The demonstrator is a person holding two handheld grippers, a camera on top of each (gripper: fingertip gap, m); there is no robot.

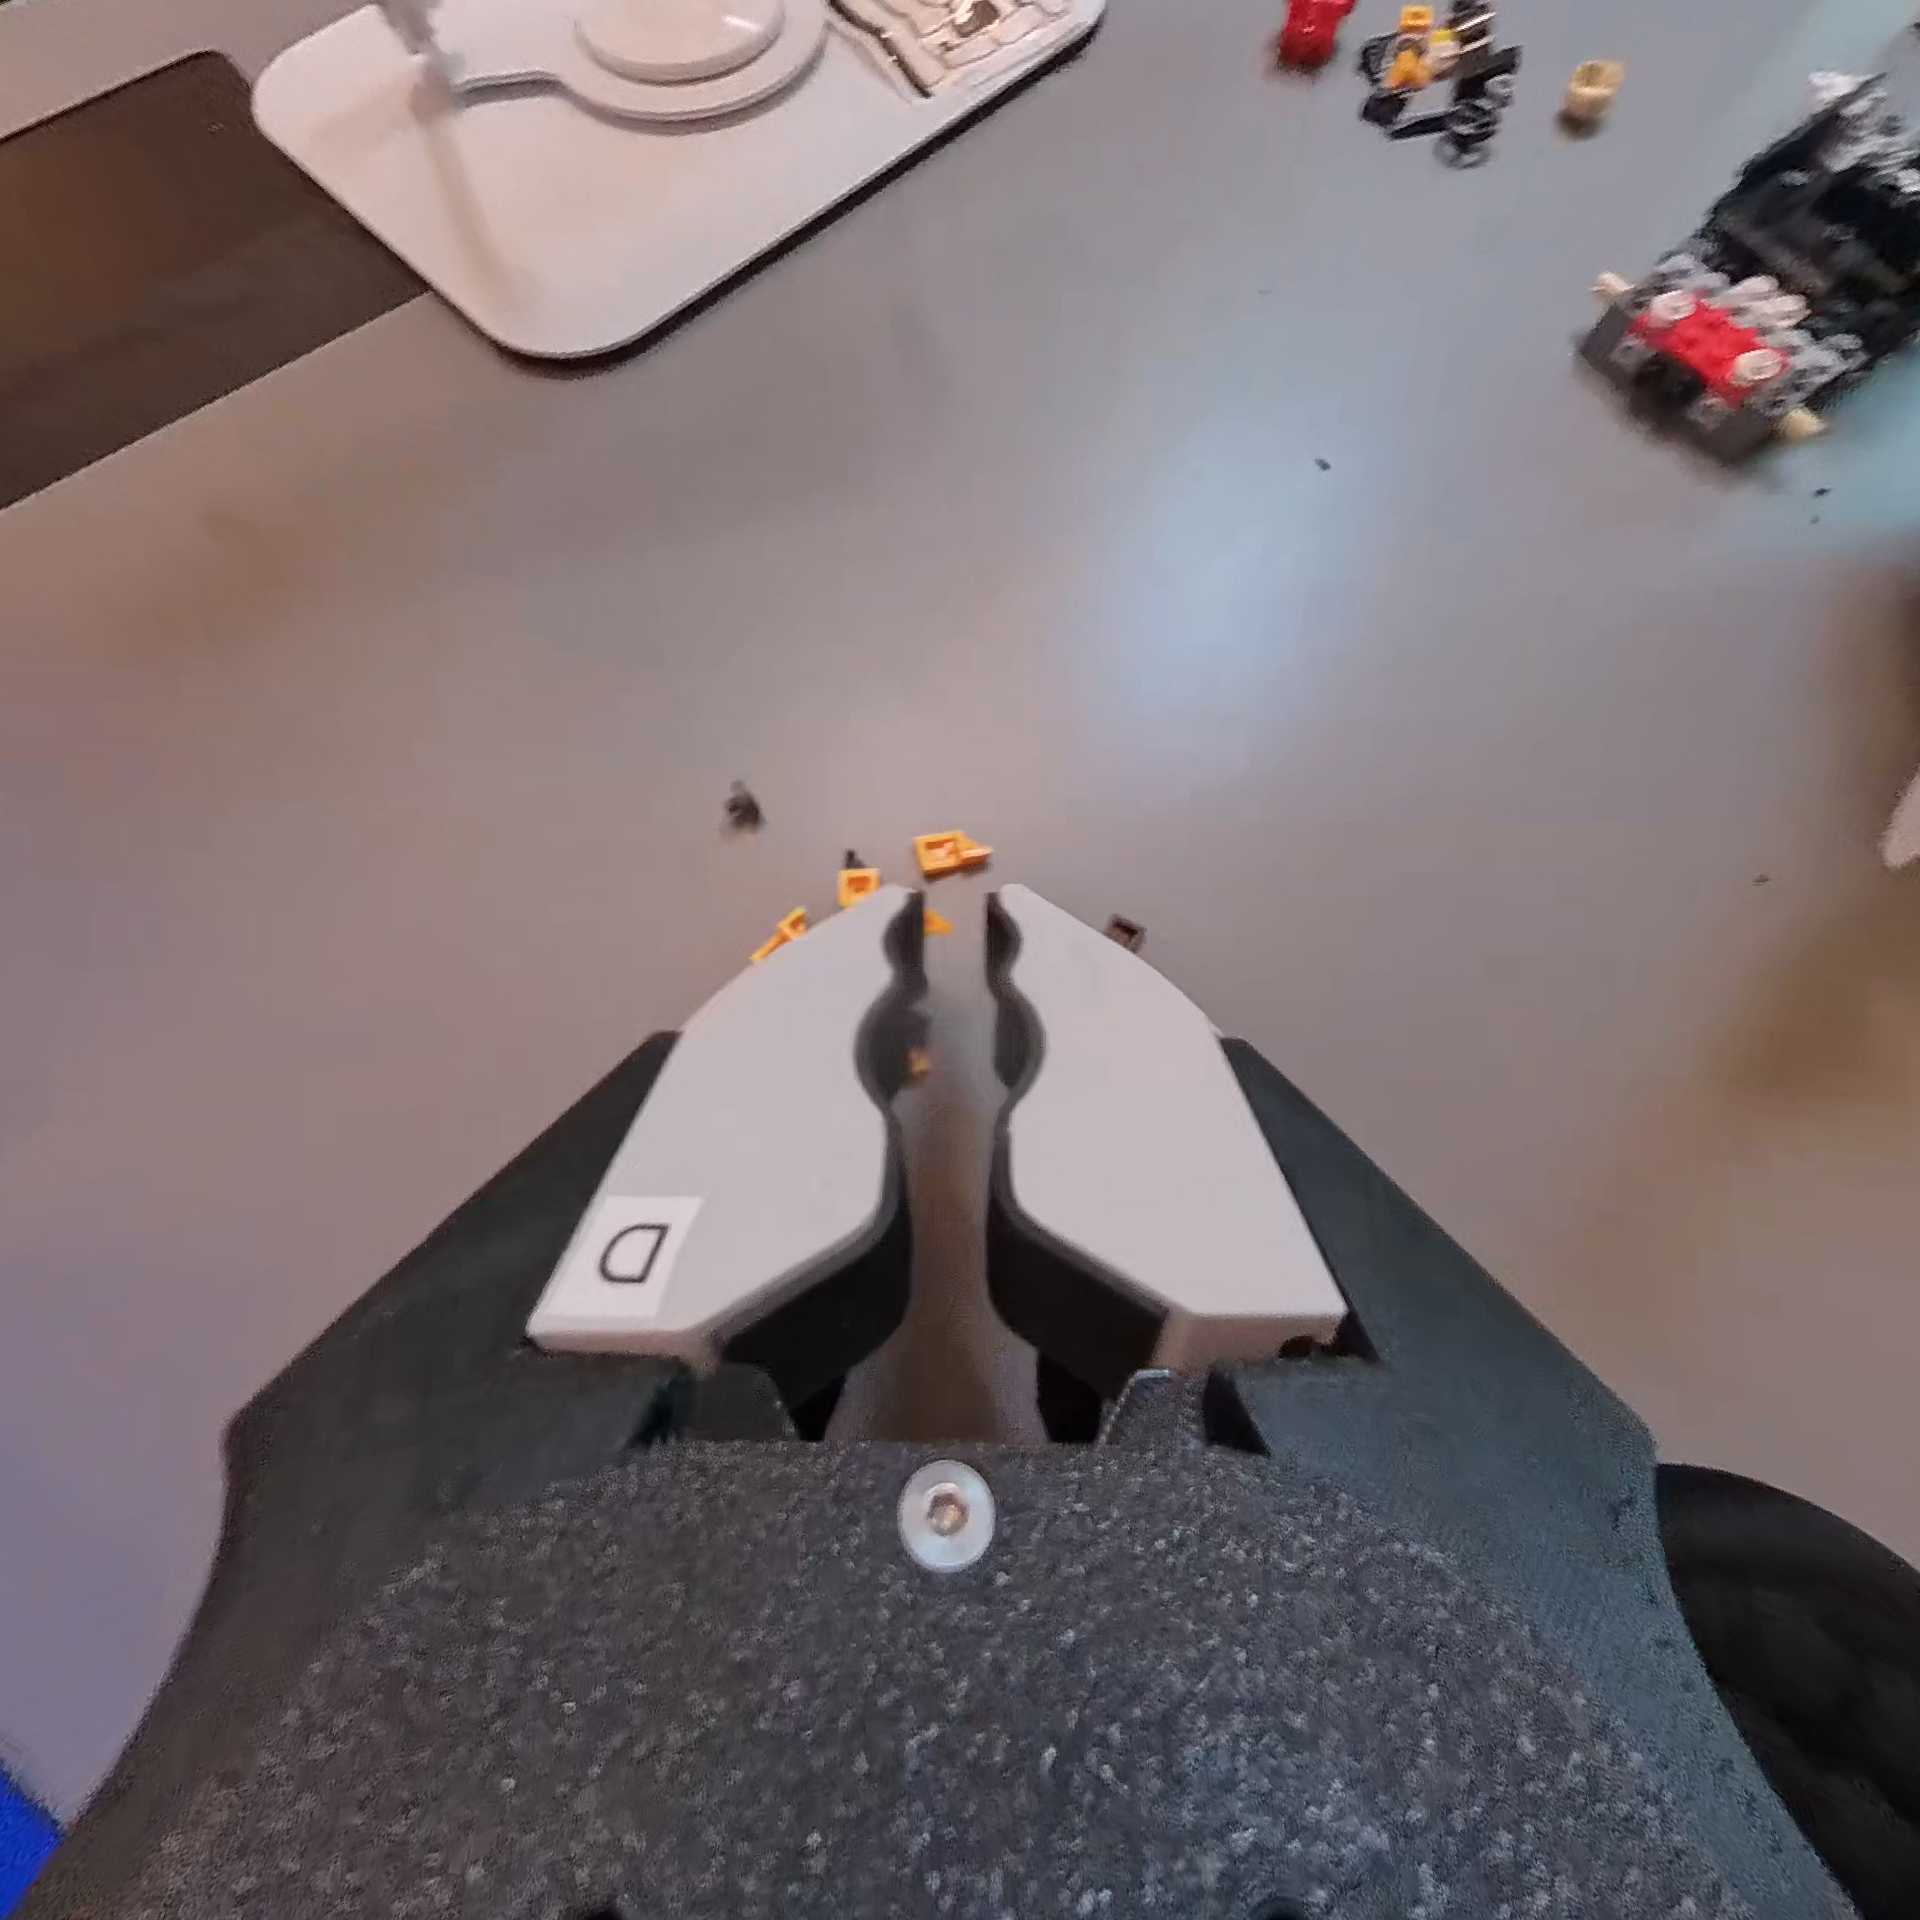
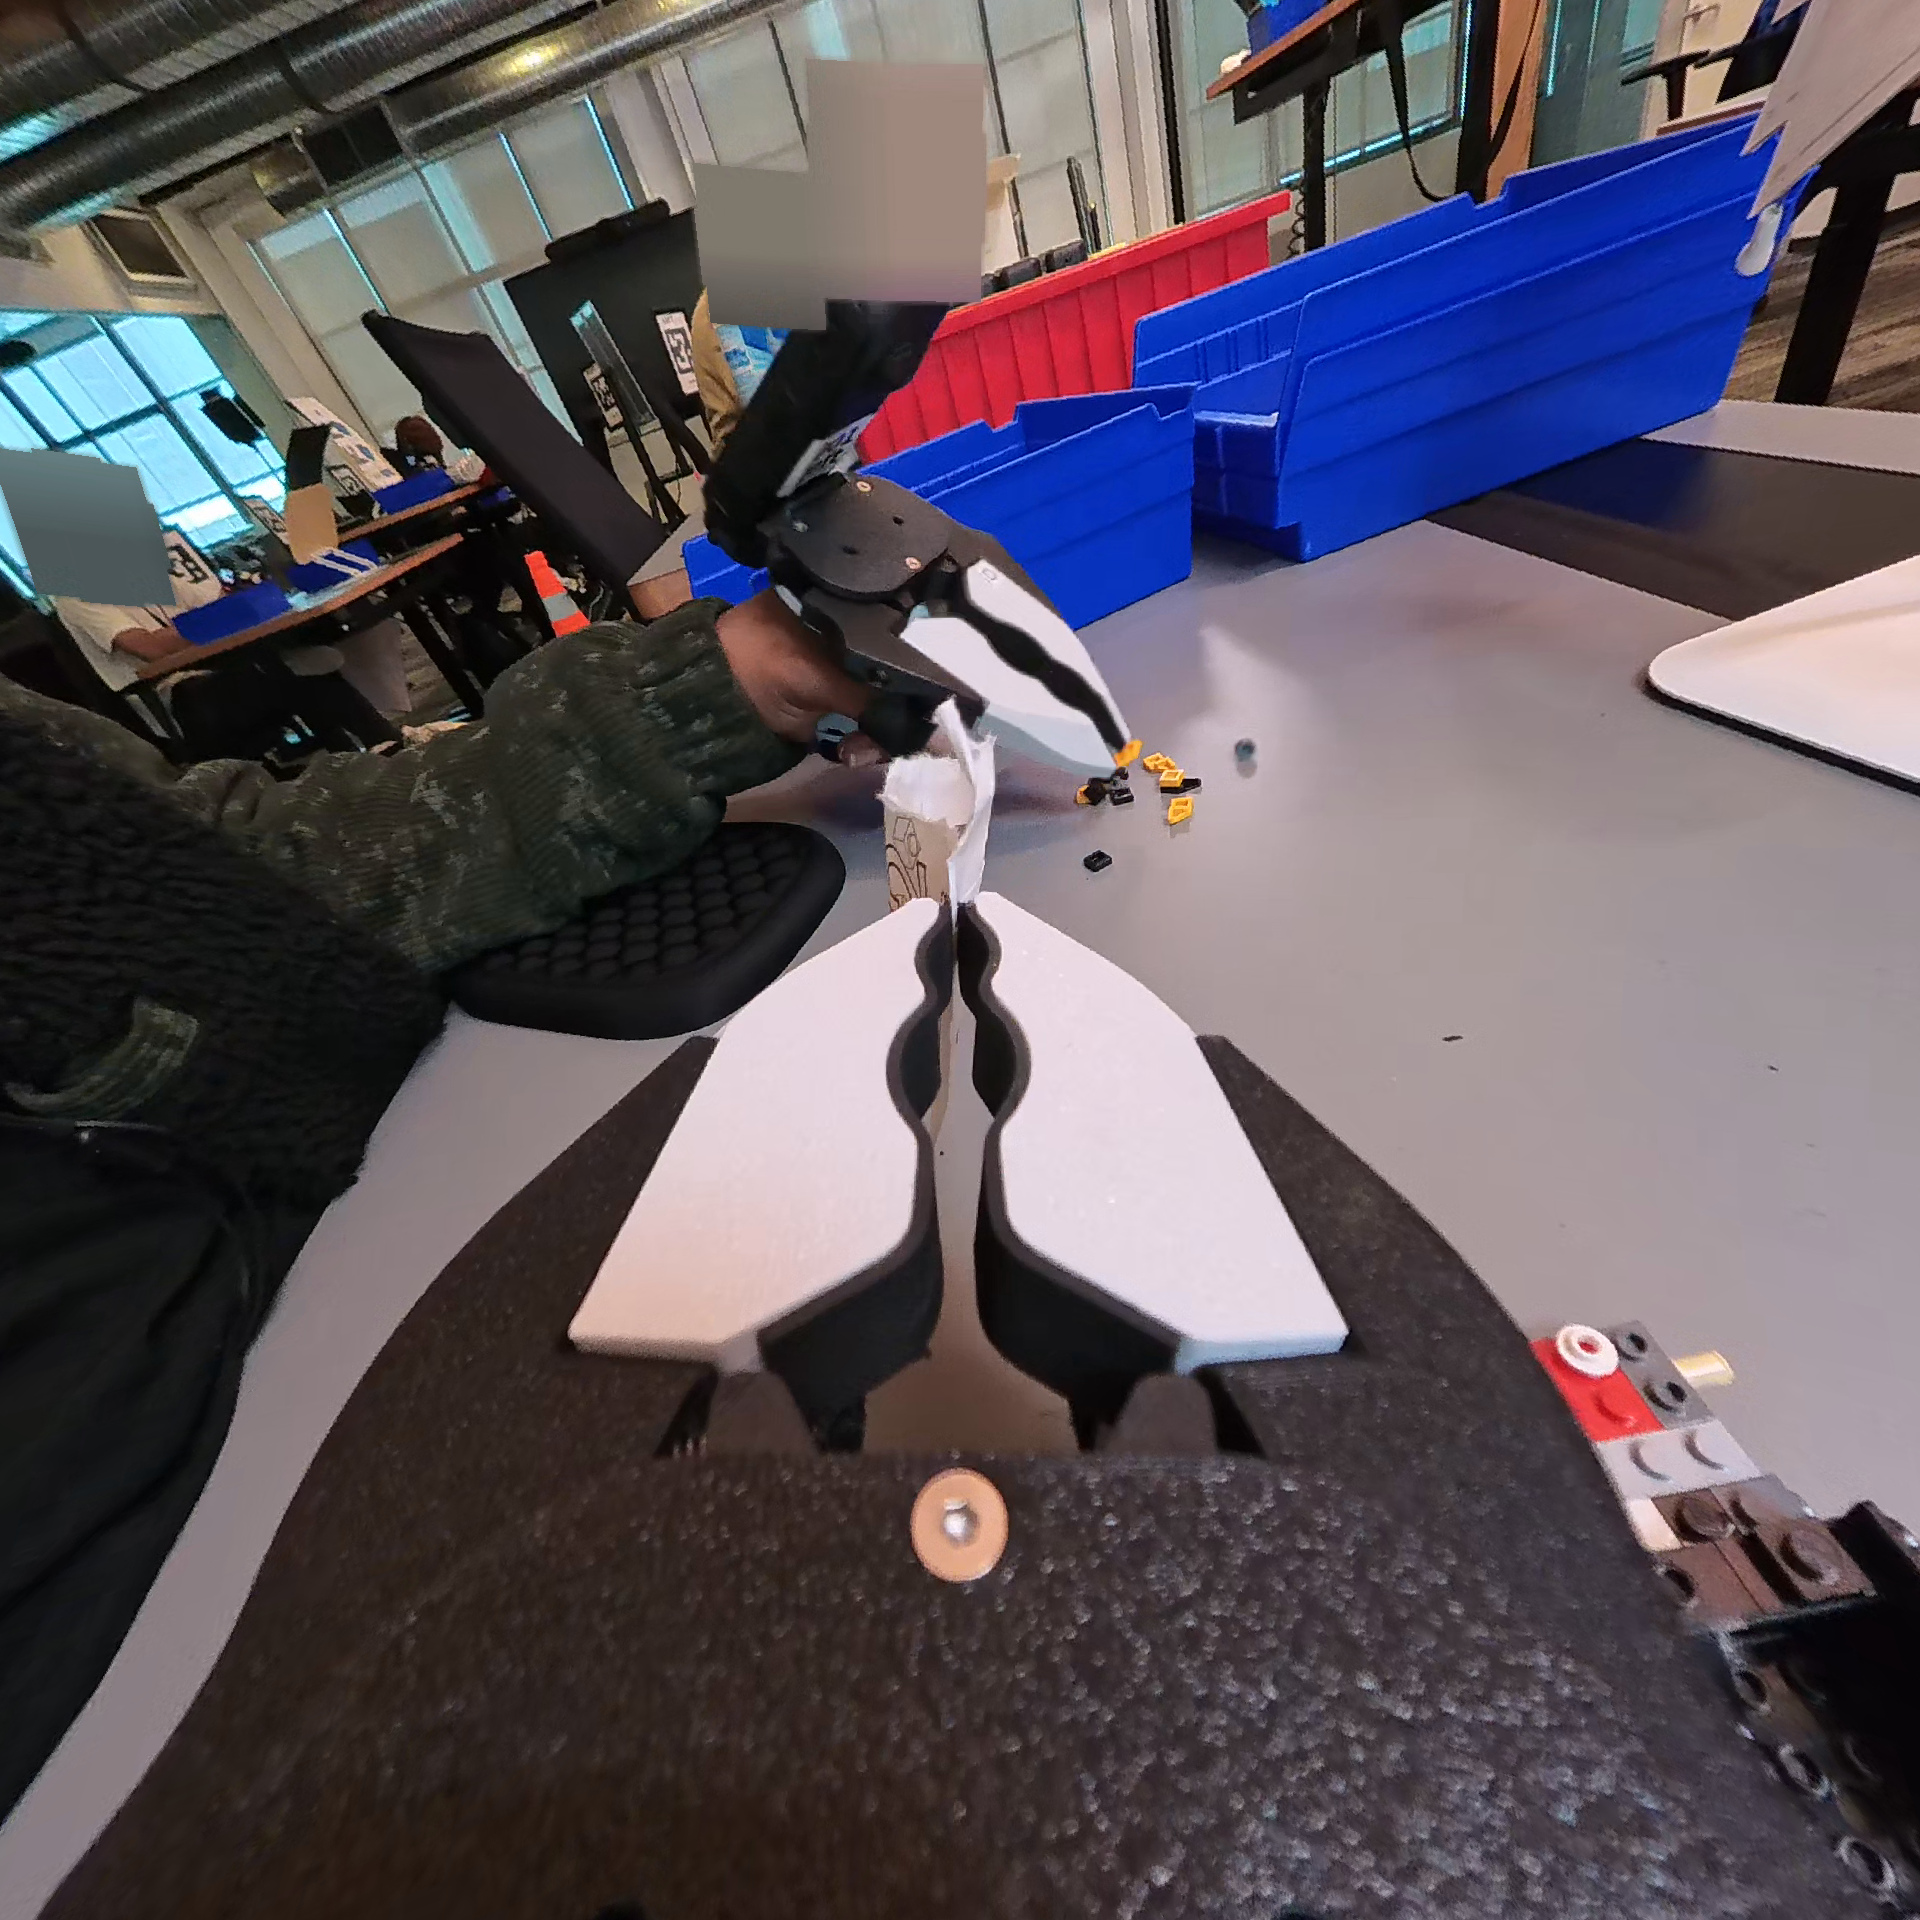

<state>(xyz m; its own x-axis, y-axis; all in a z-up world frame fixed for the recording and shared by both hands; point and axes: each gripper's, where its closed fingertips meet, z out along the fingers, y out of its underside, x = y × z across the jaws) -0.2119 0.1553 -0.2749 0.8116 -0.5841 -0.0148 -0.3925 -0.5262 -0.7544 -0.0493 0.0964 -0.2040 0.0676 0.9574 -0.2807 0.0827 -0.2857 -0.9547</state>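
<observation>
My left gripper (image 1: 954, 904) hovers low over a grey table (image 1: 1039, 582), above a scatter of small orange pieces (image 1: 948, 854) and black pieces (image 1: 742, 806). The right wrist view shows the same gripper (image 2: 1117, 750) from the side. Its fingertips are closed on one small orange piece (image 2: 1128, 753), held just above the loose pieces (image 2: 1169, 779). In the left wrist view, that piece (image 1: 935, 923) shows against the left finger. My right gripper (image 2: 956, 906) is shut on a torn brown paper bag with a white lining (image 2: 925, 831), which stands up from its tips.
A black and red brick model (image 1: 1766, 312) lies at the right and also shows in the right wrist view (image 2: 1662, 1455). A white stand base (image 1: 582, 208) lies far left. Blue bins (image 2: 1455, 364) and a red bin (image 2: 1091, 312) stand behind. A black mesh pad (image 2: 644, 935) lies under a person's sleeve (image 2: 468, 779). Some 20 centimeters of space lies between my two pairs of fingers.
</observation>
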